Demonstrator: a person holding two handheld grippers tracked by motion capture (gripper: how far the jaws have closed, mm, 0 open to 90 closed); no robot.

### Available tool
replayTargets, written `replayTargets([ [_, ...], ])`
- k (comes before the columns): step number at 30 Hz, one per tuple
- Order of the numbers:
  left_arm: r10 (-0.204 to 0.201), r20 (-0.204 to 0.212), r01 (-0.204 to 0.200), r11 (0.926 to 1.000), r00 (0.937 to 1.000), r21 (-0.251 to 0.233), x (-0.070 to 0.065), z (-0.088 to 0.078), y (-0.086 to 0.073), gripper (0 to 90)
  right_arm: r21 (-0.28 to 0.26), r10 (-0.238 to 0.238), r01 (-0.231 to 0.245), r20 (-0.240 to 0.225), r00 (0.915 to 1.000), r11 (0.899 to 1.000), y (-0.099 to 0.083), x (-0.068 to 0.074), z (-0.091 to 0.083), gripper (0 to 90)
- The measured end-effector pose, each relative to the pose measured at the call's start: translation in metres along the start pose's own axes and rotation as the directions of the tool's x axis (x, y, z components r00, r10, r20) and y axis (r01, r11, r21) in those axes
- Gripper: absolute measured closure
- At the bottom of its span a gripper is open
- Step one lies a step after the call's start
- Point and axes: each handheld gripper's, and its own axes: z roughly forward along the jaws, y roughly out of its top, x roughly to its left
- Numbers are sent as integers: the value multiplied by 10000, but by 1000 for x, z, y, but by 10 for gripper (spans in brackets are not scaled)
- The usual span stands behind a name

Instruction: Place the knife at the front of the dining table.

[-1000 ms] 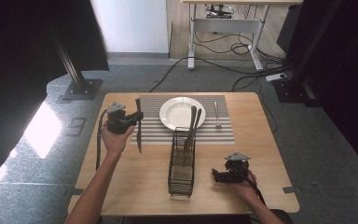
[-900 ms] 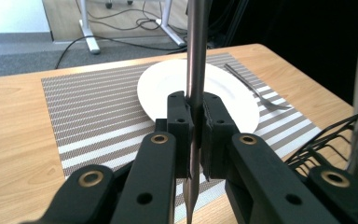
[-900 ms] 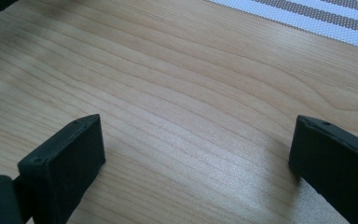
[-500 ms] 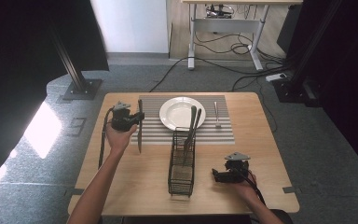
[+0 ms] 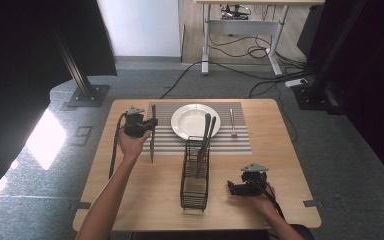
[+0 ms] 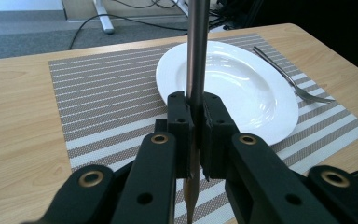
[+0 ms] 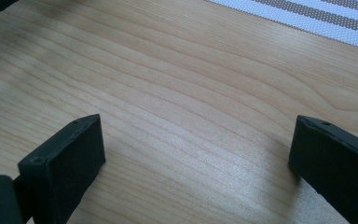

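Wooden table (image 5: 145, 195), striped placemat (image 6: 102, 93), left gripper (image 6: 194, 119) fingers clamped around probably a knife (image 6: 196, 51).

Light wood table (image 5: 145, 200) with rounded corners, standing on grey carpet. A striped placemat (image 5: 240, 142) lies flat along the far half — on it sit a white plate (image 5: 190, 122) and, off to the right, a fork (image 5: 233, 123). Just in front of the mat stands a black wire caddy (image 5: 195, 182) with a couple of utensils poking up.

White plate (image 5: 195, 121) on brown-and-white striped placemat (image 5: 240, 141).
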Motion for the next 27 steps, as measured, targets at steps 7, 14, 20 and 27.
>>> replayTargets([
  [7, -78, -53, 79, 9999, 10000, 74, 1, 10, 1, 840, -13, -8, 8, -32, 10000, 10000, 0, 0, 1, 33],
  [14, -281, -79, 284, 9989, 9996, 378, 5, 32, 3, 841, -14, -28, 28, -57, 10000, 10000, 1, -1, 1, 33],
  [20, -557, -99, 562, 9956, 9984, 746, 12, 50, 0, 841, -11, -40, 40, -75, 10000, 10000, 1, -1, 1, 33],
  [27, -722, -186, 739, 9906, 9972, 1154, 16, 68, -3, 840, -15, -59, 59, -90, 9999, 10000, 1, -1, 1, 34],
])
